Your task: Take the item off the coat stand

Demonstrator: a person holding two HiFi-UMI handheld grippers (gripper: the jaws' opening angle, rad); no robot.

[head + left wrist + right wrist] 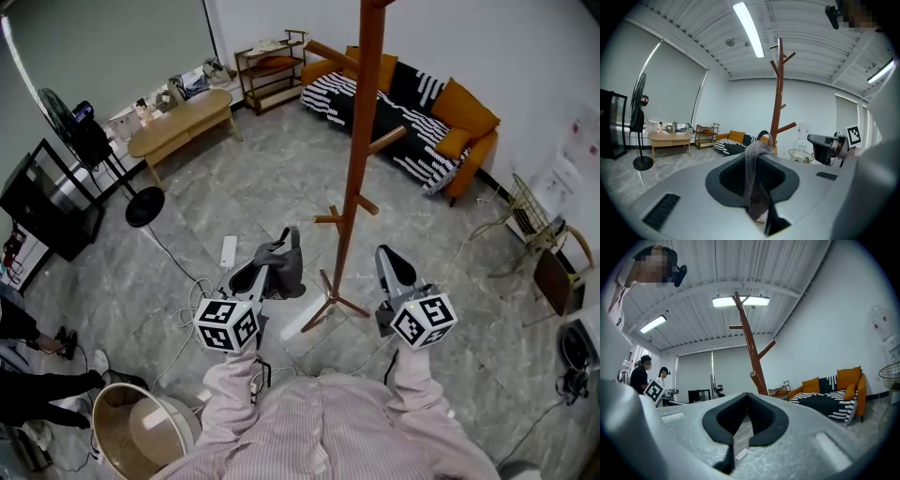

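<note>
Room: grey marbled floor [225, 187] is spreading out under white walls, with ceiling strip lights glowing in both gripper views.
Coat stand [360, 141]: brown wooden pole with short angled pegs is standing upright on splayed feet mid-floor, and every peg in view is showing bare.
Item: grey cloth [284, 265] is hanging off the stand, draped over the left gripper's tip, just left of the pole and apart from it.
Left gripper [281, 251]: jaws are sitting narrow and pinching the grey cloth, which is trailing down between them in the left gripper view [757, 176].
Right gripper [392, 265]: jaw tips are meeting, with nothing lying between them, and it is hovering just right of the stand's base.
Sofa [464, 117]: orange frame and cushions are carrying a black-and-white striped throw against the far wall.
Coffee table [178, 122]: oval wooden top is standing left of the sofa, beside a low wooden shelf [270, 66].
Fan [89, 141]: black pedestal model is standing by a dark screen [47, 202] at the left wall.
Wire basket [530, 220]: it is sitting at the right wall.
Bystanders [640, 376]: two people are standing in the background of the right gripper view.
</note>
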